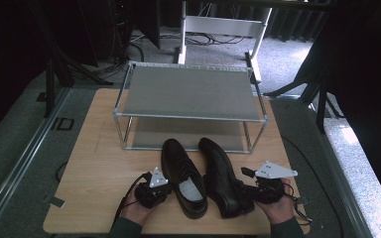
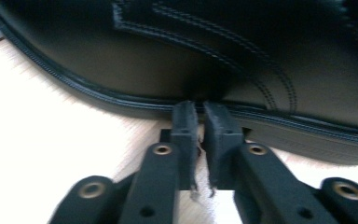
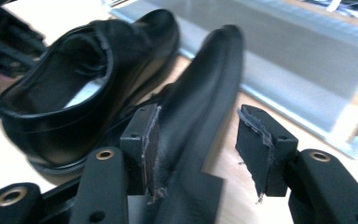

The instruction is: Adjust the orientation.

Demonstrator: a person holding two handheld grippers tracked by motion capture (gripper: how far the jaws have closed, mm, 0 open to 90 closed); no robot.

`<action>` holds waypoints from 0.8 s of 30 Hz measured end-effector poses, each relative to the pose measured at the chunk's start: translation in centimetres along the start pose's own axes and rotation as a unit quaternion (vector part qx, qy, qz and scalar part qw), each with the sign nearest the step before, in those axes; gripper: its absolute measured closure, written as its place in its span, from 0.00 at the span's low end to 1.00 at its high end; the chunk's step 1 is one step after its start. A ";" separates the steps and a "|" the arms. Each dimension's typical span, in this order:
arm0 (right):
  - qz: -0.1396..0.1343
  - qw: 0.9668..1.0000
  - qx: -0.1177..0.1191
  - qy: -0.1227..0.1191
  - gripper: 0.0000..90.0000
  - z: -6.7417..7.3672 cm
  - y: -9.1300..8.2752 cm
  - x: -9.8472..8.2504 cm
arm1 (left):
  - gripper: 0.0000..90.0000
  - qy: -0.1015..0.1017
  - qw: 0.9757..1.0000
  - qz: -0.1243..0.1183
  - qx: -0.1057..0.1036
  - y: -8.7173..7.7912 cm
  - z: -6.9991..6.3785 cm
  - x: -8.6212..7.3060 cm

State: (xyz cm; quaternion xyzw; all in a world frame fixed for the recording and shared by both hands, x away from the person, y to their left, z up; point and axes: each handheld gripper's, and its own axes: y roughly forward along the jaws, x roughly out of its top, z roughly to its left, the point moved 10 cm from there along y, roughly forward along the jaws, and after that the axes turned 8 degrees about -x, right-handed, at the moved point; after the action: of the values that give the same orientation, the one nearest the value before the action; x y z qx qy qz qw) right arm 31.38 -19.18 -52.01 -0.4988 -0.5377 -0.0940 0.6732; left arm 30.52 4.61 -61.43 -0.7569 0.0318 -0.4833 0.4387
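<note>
on the wooden table (image 1: 94,163) stands 1 metal shoe rack (image 1: 188,91) with 2 grey mesh shelves, its front legs just behind the toes of 2 black leather dress shoes. the shoes are glossy, with stitched seams, a welted sole edge and a dark lining; they lie side by side in front of the rack, toes toward it, heels toward the person. the left shoe (image 1: 181,173) sits upright with its opening and a pale insole label showing, while the right shoe (image 1: 223,176) leans over onto its side, so its smooth upper faces the right gripper view. there are 2 grippers, 1 in each hand. the left gripper (image 2: 200,123) has its jaws almost pressed together, a thin slit between the pads, tips right at the sole edge of the left shoe; whether they pinch it cannot be told. the right gripper (image 3: 198,140) is spread, with the right shoe's upper between the pads and not squeezed.
</note>
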 end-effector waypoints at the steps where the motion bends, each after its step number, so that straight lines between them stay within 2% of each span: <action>1: 0.003 1.000 0.003 -0.004 0.54 0.3 0.1 -0.1 | 0.82 0.000 1.000 0.000 0.000 0.0 0.0 0.0; 2: 0.003 1.000 0.003 -0.004 0.54 0.3 0.1 -0.1 | 0.82 -0.004 1.000 0.000 0.005 -0.1 0.2 -0.1; 3: 0.012 1.000 0.009 -0.014 0.55 0.9 0.4 -0.5 | 0.73 -0.006 1.000 -0.002 0.005 -0.1 0.2 -0.1; 8: 0.018 0.999 0.018 -0.020 0.58 1.4 0.7 -0.8 | 0.67 -0.012 1.000 -0.004 0.011 -0.2 0.4 -0.4; 9: 0.030 0.999 0.023 -0.026 0.63 1.7 1.1 -1.2 | 0.66 -0.014 1.000 -0.003 0.013 -0.3 0.6 -0.5; 12: 0.031 0.999 0.019 -0.034 0.72 1.7 1.3 -1.5 | 0.66 -0.018 1.000 -0.007 0.016 -0.5 0.8 -0.6; 13: 0.031 0.999 0.019 -0.034 0.72 1.7 1.3 -1.5 | 0.66 -0.018 1.000 -0.007 0.016 -0.5 0.8 -0.6; 14: 0.032 0.999 0.014 -0.037 0.77 1.5 1.3 -1.5 | 0.66 -0.019 1.000 -0.009 0.016 -0.5 0.7 -0.5; 15: 0.035 0.999 0.008 -0.038 0.86 1.3 1.3 -1.5 | 0.66 -0.019 1.000 -0.010 0.017 -0.6 0.8 -0.5; 16: 0.035 0.999 0.008 -0.038 0.86 1.3 1.3 -1.5 | 0.65 -0.019 1.000 -0.010 0.017 -0.6 0.8 -0.5; 17: 0.038 0.998 -0.002 -0.041 0.95 1.0 1.3 -1.5 | 0.65 -0.019 1.000 -0.009 0.019 -0.6 0.9 -0.6; 18: 0.040 0.998 -0.005 -0.041 0.99 0.8 1.3 -1.5 | 0.65 -0.019 1.000 -0.009 0.019 -0.6 0.9 -0.6; 24: 0.045 0.998 -0.003 -0.033 1.00 0.3 1.3 -1.5 | 0.65 -0.021 1.000 -0.007 0.021 -0.5 0.9 -0.6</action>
State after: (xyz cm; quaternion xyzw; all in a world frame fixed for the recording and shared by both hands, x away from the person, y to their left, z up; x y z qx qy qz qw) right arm 31.39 -18.96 -54.01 -0.5275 -0.5361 -0.0494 0.6572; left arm 30.72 5.82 -61.61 -0.7580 0.0070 -0.4709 0.4512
